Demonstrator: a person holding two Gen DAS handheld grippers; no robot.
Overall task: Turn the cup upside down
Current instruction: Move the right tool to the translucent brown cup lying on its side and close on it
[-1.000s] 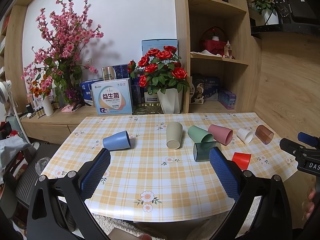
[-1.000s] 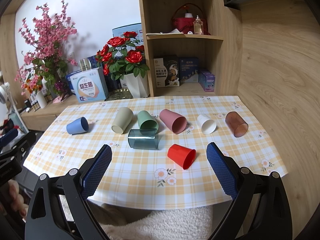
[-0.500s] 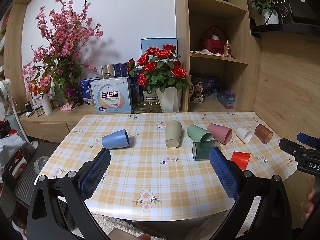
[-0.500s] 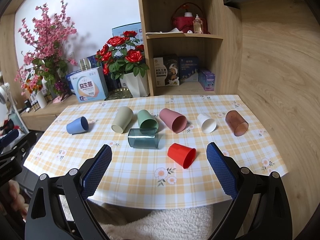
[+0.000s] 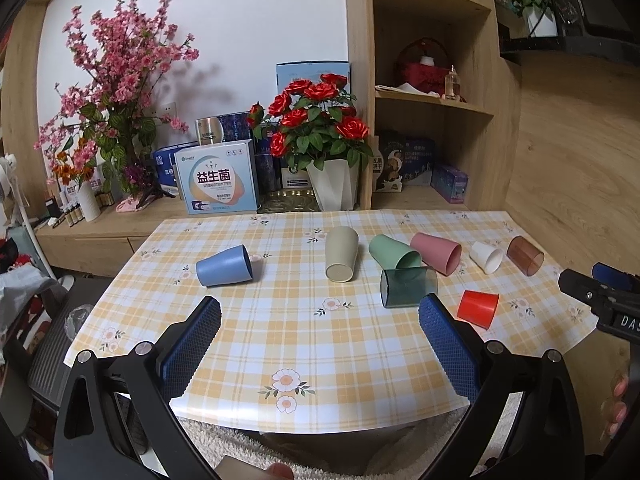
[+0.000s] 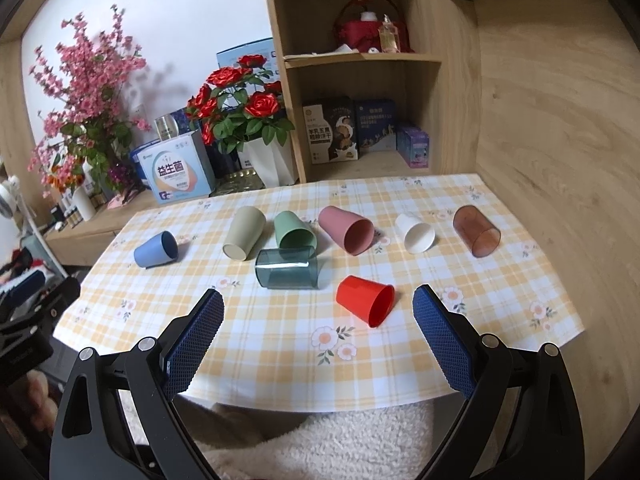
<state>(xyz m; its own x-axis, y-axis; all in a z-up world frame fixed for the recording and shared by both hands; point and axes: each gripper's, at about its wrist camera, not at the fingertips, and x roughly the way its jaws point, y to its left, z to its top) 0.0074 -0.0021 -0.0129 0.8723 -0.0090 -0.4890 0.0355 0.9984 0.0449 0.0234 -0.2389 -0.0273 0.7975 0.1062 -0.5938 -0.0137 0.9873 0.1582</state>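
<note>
The fingers (image 5: 192,346) of the left gripper (image 5: 320,344) and those of the right gripper (image 6: 318,340) are spread wide with nothing between them, both held off the near edge of the checked worktop (image 6: 280,344). Eight plastic cups lie on their sides there: the blue cup (image 5: 224,266) far left, the red cup (image 6: 366,300) nearest. The smoky grey see-through cup (image 6: 287,269) touches the green cup (image 6: 294,232) behind it. The right gripper's body is cut off in the left wrist view.

Eight cups (image 6: 365,299) lie on their sides on the table (image 6: 280,344); potted roses (image 6: 256,128) behind it, shelf (image 6: 360,56) behind-right.
</note>
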